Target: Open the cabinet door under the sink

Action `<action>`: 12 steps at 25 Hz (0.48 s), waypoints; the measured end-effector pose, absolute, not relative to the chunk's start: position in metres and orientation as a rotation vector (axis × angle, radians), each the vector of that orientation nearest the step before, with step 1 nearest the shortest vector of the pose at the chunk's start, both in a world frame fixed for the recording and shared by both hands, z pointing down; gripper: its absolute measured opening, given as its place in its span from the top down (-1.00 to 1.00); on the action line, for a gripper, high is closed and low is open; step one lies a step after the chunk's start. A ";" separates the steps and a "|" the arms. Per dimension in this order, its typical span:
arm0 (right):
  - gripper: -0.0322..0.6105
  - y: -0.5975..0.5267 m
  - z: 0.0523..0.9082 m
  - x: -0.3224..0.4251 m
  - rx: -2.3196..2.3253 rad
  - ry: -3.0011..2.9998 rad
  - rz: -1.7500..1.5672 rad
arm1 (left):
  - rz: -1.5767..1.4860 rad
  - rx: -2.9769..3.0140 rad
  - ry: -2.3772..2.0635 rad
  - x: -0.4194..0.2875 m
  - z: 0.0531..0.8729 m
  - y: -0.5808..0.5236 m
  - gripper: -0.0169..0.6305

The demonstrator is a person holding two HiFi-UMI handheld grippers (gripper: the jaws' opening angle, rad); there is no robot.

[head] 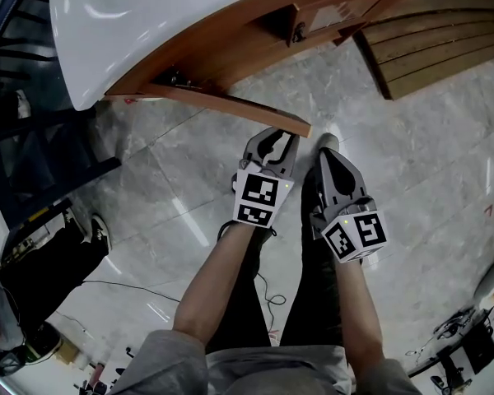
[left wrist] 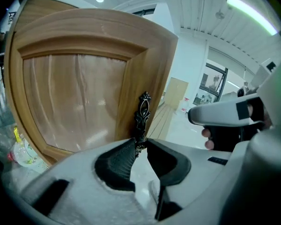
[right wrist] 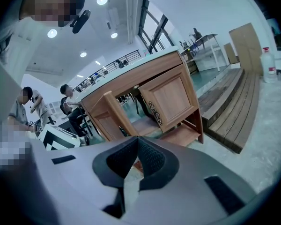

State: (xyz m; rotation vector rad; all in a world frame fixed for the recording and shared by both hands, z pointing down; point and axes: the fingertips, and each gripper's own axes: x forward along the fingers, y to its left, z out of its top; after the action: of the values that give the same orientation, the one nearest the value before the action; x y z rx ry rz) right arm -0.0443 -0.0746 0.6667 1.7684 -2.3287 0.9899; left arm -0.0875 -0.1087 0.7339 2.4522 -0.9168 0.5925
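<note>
Left gripper (left wrist: 141, 144) clamps the handle's (left wrist: 143, 114) lower end to pull the door (left wrist: 75, 93) wide; right gripper (right wrist: 137, 142) is closed, empty, spare.

Warm wood against cool greys.
Honey-brown cabinet door (left wrist: 75, 78), dark ornate handle (left wrist: 143, 111); white countertop (head: 148, 15); veined grey floor tiles (head: 412, 138); pale grey left gripper (left wrist: 140, 143), black ribbed pads (left wrist: 119, 161), black-and-white marker cube (head: 258, 197).

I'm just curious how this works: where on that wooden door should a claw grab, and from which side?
The dark metal handle by the free edge of the door, approached from the front. It is narrow and upright, so two jaws fit on either side and pinch it. The left claw grips its lower end that way.
</note>
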 end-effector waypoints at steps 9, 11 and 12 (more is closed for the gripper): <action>0.88 -0.050 0.674 -0.086 1.773 -2.317 0.989 | 0.695 2.525 -0.791 -0.139 0.738 -0.046 0.70; 0.88 -0.043 0.676 -0.100 1.762 -2.315 0.996 | 0.720 2.550 -0.760 -0.155 0.739 -0.034 0.70; 0.88 -0.039 0.678 -0.108 1.755 -2.313 1.001 | 0.736 2.564 -0.737 -0.163 0.741 -0.028 0.70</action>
State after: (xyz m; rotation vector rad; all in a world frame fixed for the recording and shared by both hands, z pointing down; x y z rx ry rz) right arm -0.1081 -0.0389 0.6783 1.7555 -2.3132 1.0006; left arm -0.1632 -0.0281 0.7410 2.5645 -0.7365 0.7364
